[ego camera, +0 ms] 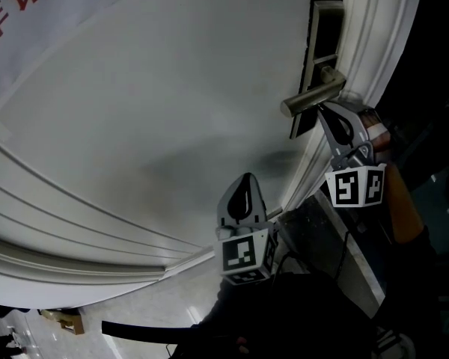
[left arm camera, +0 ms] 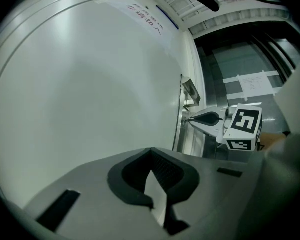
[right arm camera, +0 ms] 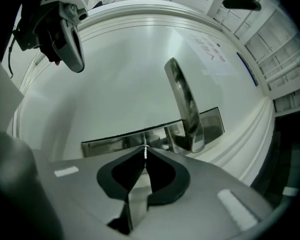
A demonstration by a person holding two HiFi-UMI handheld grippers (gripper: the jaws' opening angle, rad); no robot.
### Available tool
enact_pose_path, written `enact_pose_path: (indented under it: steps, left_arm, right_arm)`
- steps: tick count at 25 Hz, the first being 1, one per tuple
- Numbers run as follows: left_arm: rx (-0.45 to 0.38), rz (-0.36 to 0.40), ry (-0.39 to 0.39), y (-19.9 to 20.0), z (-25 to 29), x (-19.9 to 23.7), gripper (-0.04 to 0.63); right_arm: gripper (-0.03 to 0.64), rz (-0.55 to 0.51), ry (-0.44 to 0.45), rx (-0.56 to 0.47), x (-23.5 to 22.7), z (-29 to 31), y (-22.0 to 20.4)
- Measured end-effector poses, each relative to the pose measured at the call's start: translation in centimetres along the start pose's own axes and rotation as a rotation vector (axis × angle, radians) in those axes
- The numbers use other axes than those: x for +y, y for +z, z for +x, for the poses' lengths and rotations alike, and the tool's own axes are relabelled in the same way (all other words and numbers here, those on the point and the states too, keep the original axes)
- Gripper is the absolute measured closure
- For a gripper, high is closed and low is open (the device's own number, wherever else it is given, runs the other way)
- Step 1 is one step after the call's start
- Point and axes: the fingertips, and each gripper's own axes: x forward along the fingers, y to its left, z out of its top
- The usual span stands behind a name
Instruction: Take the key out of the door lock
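Thin silver metal key [right arm camera: 145, 150]: only its bright edge shows, pinched at the very tips of the right gripper [right arm camera: 145, 155]. It lies against the dark brushed-metal lock plate [right arm camera: 107, 144], just beside the root of the silver lever handle [right arm camera: 184, 104]. The jaws cover the keyhole, so the depth of the key in the lock cannot be determined.

Right gripper: jaws drawn together on the key, with no gap at the tips. In the head view its nose [ego camera: 325, 111] is touching the plate [ego camera: 327, 32], just beside the handle [ego camera: 310, 97]. Its black-and-white marker cube [ego camera: 355, 185] is on the side away from the handle.

Left gripper [left arm camera: 150, 151]: pads meet at the tips and nothing is held between them. In the head view it [ego camera: 246, 176] is well apart from the handle and off the plate, pointing at the bare panel of the white moulded door [ego camera: 157, 103]. Its own marker cube [ego camera: 245, 254] sits behind it.

Red printed characters [ego camera: 19, 2] appear on a white sheet on the door, far from the handle.
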Motion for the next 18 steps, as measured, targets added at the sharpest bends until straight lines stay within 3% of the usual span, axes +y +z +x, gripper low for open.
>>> enact_pose_path:
  steps: [5,8,15,18]
  left_arm:
    - [-0.019,0.026,-0.036,-0.54,0.17,-0.51,0.595]
    - [0.015,-0.002,-0.015,-0.50,-0.05,-0.53,0.595]
    - [-0.023,0.003,-0.021,-0.24,0.19,-0.39,0.595]
    - [-0.003,-0.002,-0.025,-0.38,0.26,-0.49,0.595]
  right_arm:
    - [0.603,-0.085,0.007,0.002,0.14,-0.01,-0.04]
    - [0.603,-0.100,0.015,0.002,0.18,-0.04,-0.04]
    - [0.604,-0.121,0.023,0.005,0.23,-0.12,-0.08]
    - [0.604,-0.146,0.025,0.007,0.24,-0.14,-0.09]
